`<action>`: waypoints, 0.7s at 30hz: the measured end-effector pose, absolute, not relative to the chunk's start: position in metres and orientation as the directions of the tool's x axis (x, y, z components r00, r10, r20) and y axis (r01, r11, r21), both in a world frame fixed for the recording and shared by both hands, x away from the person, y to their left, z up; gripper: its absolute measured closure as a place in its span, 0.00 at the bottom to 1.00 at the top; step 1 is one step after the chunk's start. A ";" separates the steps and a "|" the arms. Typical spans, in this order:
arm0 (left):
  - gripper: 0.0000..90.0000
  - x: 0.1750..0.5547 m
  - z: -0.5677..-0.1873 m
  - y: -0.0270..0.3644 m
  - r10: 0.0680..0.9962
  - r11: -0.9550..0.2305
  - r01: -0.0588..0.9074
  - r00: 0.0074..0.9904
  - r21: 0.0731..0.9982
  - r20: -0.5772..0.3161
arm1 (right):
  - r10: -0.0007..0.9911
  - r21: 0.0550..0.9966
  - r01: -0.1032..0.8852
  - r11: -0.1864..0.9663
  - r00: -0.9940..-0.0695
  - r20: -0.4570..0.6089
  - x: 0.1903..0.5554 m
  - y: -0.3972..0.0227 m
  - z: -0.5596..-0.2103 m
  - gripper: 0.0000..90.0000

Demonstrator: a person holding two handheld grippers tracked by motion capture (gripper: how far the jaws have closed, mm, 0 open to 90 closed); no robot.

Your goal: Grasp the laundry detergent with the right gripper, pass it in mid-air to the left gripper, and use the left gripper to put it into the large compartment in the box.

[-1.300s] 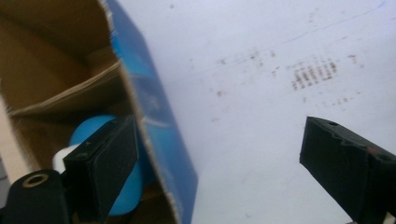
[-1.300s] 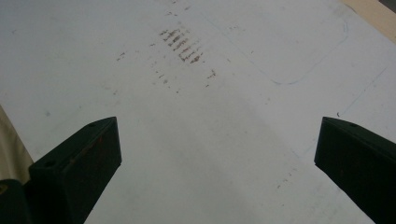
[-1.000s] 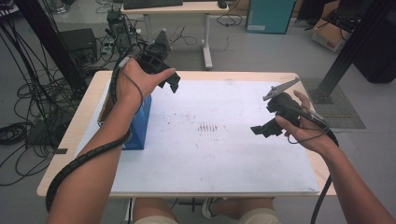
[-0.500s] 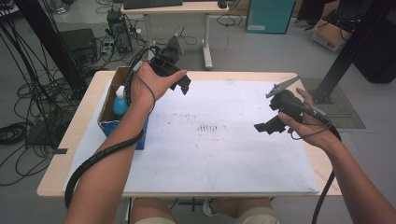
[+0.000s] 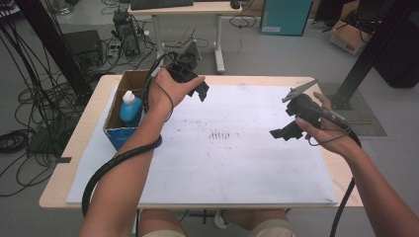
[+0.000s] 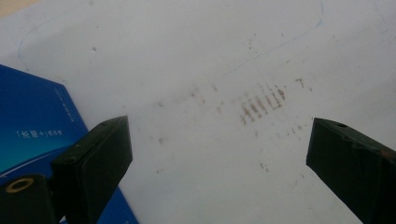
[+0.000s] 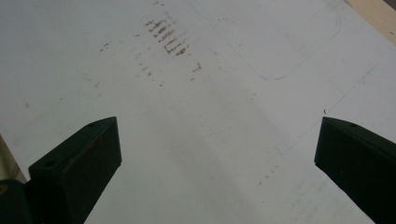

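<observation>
The blue bottle (image 5: pixel 130 108) with its white cap stands upright inside the cardboard box (image 5: pixel 116 129), which sits at the left edge of the bench (image 5: pixel 94 111), partly on the white sheet (image 5: pixel 222 163). Just right of the box, above the sheet, the left tongs (image 5: pixel 197 91) hang in the air with jaws wide apart and nothing between them — the left gripper view looks past them at the stained sheet and a blue face of the box (image 6: pixel 32 126). Well to the right of the box, near the sheet's far side, the right tongs (image 5: pixel 282 132) hover too, jaws spread and empty.

The step in hand looks like a reach for the bottle. To do it well, bring the left tongs over the box from above, keep them open until they straddle the bottle's neck, and avoid nudging the cardboard wall — the box looks light and could slide.
</observation>
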State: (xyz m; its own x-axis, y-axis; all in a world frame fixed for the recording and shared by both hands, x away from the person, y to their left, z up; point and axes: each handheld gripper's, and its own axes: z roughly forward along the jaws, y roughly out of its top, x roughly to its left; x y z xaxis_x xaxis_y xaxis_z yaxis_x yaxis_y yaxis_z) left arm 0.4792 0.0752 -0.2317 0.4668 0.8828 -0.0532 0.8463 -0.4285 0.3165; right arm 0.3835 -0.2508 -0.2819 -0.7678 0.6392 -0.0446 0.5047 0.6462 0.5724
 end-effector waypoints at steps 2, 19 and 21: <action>0.08 0.480 -0.233 0.075 0.882 -0.431 0.846 0.469 0.315 -0.052 | 0.638 0.572 0.505 0.647 -0.769 -0.043 0.385 -0.250 -0.283 0.00; 0.07 0.478 -0.231 0.079 0.885 -0.423 0.838 0.464 0.345 -0.042 | 0.632 0.572 0.503 0.648 -0.774 -0.034 0.387 -0.245 -0.286 0.00; 0.07 0.479 -0.232 0.079 0.884 -0.424 0.838 0.465 0.345 -0.043 | 0.627 0.569 0.500 0.652 -0.778 -0.035 0.386 -0.245 -0.287 0.00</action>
State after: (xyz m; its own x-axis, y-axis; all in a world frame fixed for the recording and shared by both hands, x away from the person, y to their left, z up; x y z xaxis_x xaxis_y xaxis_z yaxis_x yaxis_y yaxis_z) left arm 0.4786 0.0794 -0.2315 0.4652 0.8842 -0.0429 0.8376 -0.4240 0.3446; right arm 0.3864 -0.2446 -0.2872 -0.7779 0.6274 -0.0353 0.5003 0.6523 0.5693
